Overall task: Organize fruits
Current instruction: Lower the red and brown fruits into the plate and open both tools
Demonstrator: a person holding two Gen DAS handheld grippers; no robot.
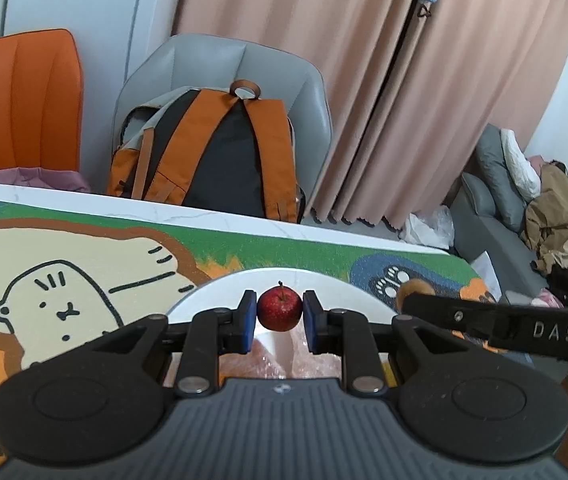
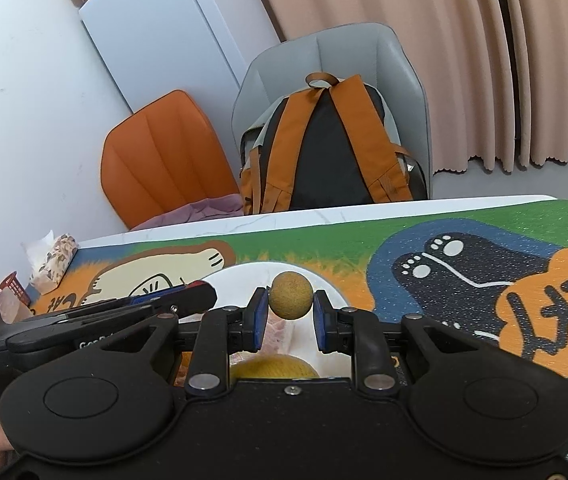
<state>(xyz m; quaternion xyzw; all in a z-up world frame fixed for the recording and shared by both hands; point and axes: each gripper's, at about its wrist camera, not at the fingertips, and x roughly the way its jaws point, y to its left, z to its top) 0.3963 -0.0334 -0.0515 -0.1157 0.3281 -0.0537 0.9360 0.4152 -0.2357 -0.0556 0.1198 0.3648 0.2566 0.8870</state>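
Reading "DAS", right claw (image 1: 416,294) lettering crosses beside plate (image 1: 348,292).

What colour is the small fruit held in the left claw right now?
Dark red, with a short stem: the small fruit shows best in the left wrist view, pinched in the left claw.

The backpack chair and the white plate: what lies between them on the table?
Only the cartoon mat and a bare strip of white tabletop separate the plate from the backpack, seen in both wrist views.
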